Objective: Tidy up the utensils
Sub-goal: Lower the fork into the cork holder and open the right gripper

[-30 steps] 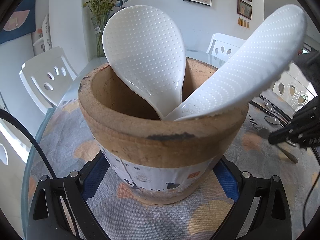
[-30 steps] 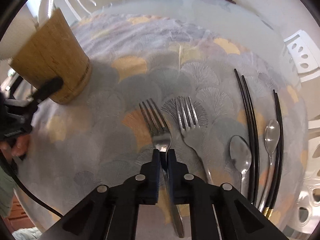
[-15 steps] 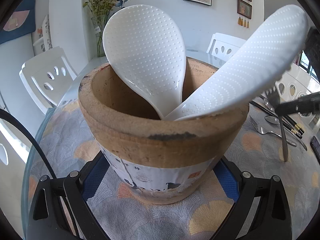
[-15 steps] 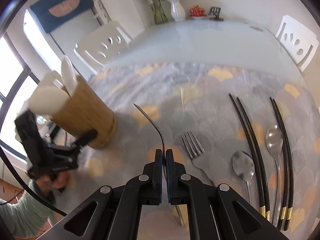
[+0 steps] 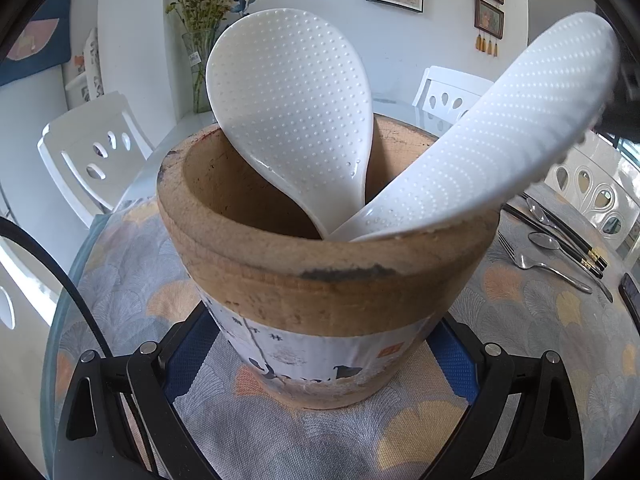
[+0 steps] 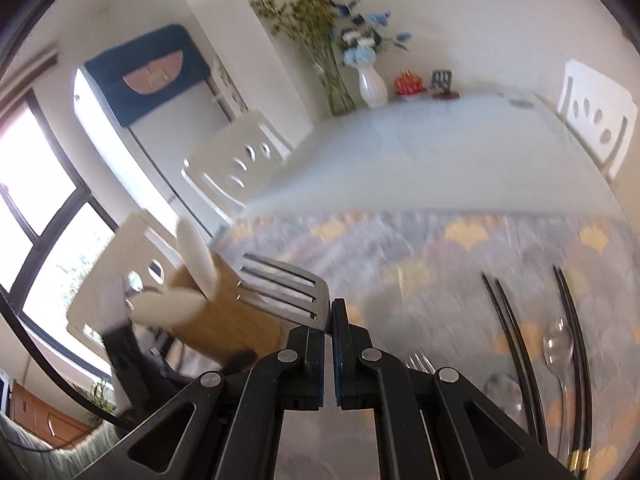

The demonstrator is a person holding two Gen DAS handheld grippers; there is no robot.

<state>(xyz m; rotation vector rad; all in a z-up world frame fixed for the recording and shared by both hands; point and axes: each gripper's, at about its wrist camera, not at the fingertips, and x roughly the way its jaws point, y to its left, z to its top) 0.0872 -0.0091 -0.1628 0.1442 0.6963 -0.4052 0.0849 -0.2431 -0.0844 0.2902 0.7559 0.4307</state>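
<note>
Right gripper (image 6: 329, 320): we had it clamped tight on a steel fork (image 6: 286, 294), tines tilted left, raised off the tablecloth (image 6: 400, 248).
Left gripper (image 5: 320, 360): we held the wooden utensil holder (image 5: 320, 280) between its fingers.
Holder contents: two white rice paddles (image 5: 288, 112).
Table: another fork (image 5: 536, 262), spoons (image 6: 560, 344), black chopsticks (image 6: 508, 320).

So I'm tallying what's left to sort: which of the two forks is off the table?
The fork clamped in the right gripper, tines toward the wooden holder. The other fork lies on the tablecloth beside a spoon.
</note>
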